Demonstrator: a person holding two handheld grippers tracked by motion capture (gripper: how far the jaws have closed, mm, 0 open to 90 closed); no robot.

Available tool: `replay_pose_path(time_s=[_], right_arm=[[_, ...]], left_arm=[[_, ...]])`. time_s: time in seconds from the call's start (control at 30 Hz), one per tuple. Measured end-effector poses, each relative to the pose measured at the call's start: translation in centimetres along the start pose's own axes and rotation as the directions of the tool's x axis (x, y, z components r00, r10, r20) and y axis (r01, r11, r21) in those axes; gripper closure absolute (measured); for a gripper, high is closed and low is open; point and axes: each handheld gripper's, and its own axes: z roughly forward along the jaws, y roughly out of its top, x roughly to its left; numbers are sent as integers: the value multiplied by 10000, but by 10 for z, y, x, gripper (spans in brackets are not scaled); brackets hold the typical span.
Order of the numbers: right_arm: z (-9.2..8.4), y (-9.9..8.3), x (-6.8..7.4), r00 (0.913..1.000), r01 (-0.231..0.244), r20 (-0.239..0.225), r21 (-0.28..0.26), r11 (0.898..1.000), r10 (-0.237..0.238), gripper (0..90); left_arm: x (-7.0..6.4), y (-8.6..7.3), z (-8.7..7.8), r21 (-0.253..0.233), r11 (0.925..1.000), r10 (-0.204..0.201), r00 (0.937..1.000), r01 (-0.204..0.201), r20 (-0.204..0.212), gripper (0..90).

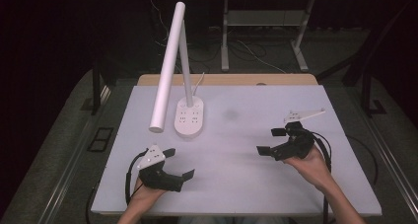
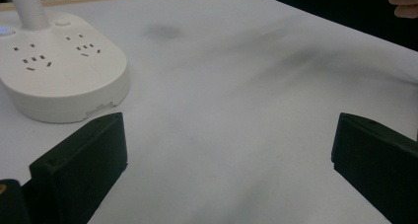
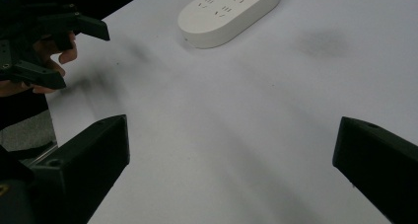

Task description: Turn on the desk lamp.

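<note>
A white lamp [image 1: 185, 86] stands on the far left part of the table [image 1: 246, 184], its oval base [image 1: 189, 116] set with its long axis running from near to far. The base carries rows of sockets on top, and none has a plug in it. A thin post rises from the back of the base, and the long tube head [image 1: 168, 68] slants down from the top of the post toward the near left, its low end hanging just left of the base and above the table. The left gripper [image 1: 178, 165] is held near the front edge, left of centre, jaws wide apart and holding nothing; in the left gripper view the base [image 2: 59, 68] lies just beyond its left jaw, not touching. The right gripper [image 1: 270, 141] is held on the right side, well apart from the lamp, jaws also spread and holding nothing, pointing left across the table. Between the two grippers and the base the tabletop is bare, with broad room to the right of the lamp up to the far and right edges. A faint dark smudge [image 1: 229, 114] marks the surface just right of the base.
</note>
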Motion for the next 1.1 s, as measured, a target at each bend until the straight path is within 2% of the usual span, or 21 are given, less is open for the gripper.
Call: replay_pose_path(time_s=[0.43,0.83,1.1], right_arm=[[16,22,7,9990,410,-205,213,9989,-406,4],[30,38,7,9985,434,-356,186,9989,-427,4],[40,47,7,9980,534,-349,354,9979,-522,4]], left_arm=[[0,0,0,91,10000,-7,10000,7,0,0],[0,0,0,52,10000,-25,10000,24,35,0],[-1,0,0,41,10000,-39,10000,39,44,0]])
